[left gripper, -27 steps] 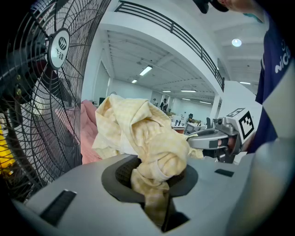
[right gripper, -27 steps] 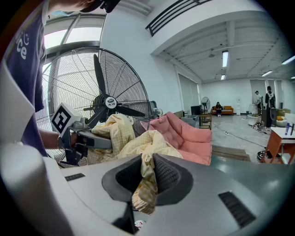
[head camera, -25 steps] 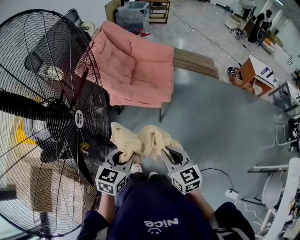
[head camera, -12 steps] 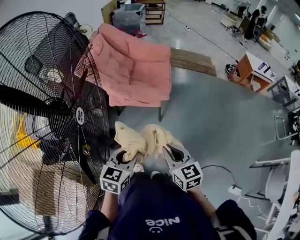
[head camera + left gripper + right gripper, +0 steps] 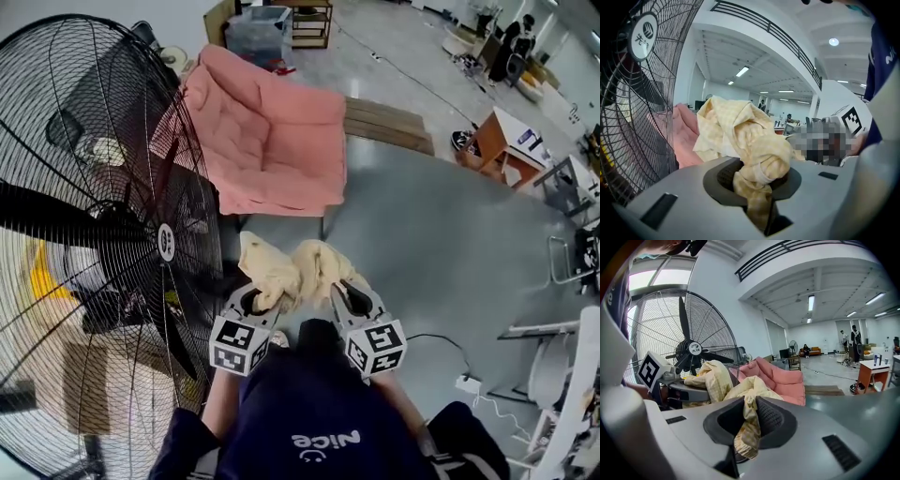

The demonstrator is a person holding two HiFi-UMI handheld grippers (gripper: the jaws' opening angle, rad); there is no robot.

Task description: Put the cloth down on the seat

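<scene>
While a big black fan [image 5: 94, 234] fills the left side, the pink seat [image 5: 277, 141] stands on the grey floor [image 5: 441, 234] beyond it. The yellow cloth [image 5: 292, 267] hangs bunched in the air short of that seat. The left gripper [image 5: 261, 302] has its fingers clamped on one end, and the right gripper [image 5: 343, 298] has its fingers clamped on the other.

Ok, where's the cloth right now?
Head view, centre: the cloth is gripped by the left tool and right tool, just short of the pink seat, with the fan on its left.
</scene>
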